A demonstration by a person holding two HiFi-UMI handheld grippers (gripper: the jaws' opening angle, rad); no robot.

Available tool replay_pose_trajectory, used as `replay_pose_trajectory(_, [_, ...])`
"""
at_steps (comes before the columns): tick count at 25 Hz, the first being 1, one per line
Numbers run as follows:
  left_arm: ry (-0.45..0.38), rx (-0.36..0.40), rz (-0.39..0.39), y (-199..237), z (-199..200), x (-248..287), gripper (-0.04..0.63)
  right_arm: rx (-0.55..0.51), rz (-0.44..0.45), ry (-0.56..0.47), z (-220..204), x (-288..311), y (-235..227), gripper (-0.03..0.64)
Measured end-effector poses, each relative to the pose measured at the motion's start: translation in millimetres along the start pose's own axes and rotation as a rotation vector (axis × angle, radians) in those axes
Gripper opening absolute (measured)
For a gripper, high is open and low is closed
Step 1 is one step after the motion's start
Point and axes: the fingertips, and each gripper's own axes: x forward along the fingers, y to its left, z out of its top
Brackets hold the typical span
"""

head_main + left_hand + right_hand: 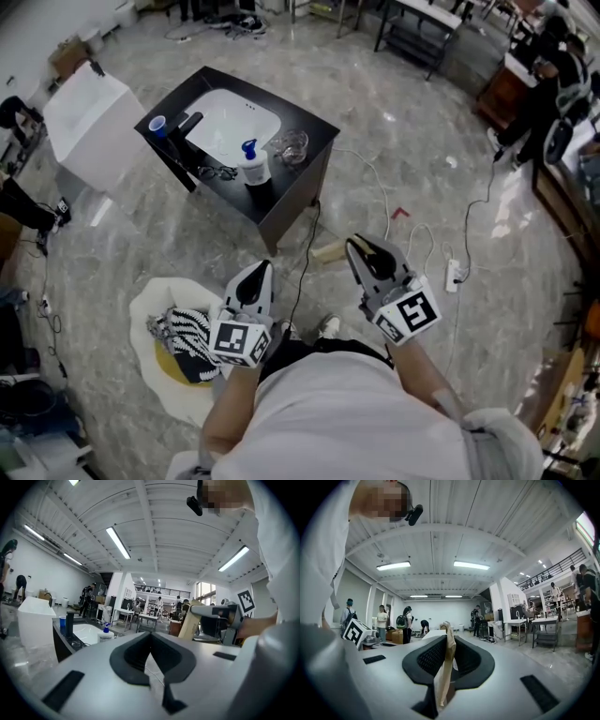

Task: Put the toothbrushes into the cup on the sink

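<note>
Barely started on this one, by the look of it. We're standing well back from the sink [314, 127], with both grippers held out level in front of us over the marble floor [422, 169].

The right gripper [447, 641] is clamped on a thin tan strip [444, 667] that sits edge-on between its pads and pokes out past the tips. It looks like paper or card, so our guess is 1 wrapped toothbrush, but we can't say for sure. The left gripper [150, 637] has its jaws pressed together at the tips with nothing in them.

On the counter there are 2 candidates for "the cup". There's a blue cup [157, 125] at the far left corner beside the black tap [189, 124], and a clear glass [293, 145] on the right side. The glass is near a soap bottle [251, 167] with a blue pump. From this far off, both are too small for us to tell whether a toothbrush is already in either.

As we read it, pretty much everything is left. The tan piece has to get carried over to the sink and dropped into the cup, and nothing has visibly gone in yet. We don't spot any other toothbrushes in these views, so we can't say how many more trips it takes.
</note>
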Motion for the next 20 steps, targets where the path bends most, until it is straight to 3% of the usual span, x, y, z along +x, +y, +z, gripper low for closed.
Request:
replay_pose_trajectory(9, [-0.006, 0.007, -0.013, -41.2, 3.4, 38.3, 0.002, 0.004, -0.036, -0.027, 6.2, -40.7, -58.7, 0.064])
replay_pose_trajectory(20, [0.012, 0.022, 0.025, -69.5, -7.0, 53.1, 0.002, 0.031, 0.023, -0.033, -0.8, -52.9, -83.6, 0.064])
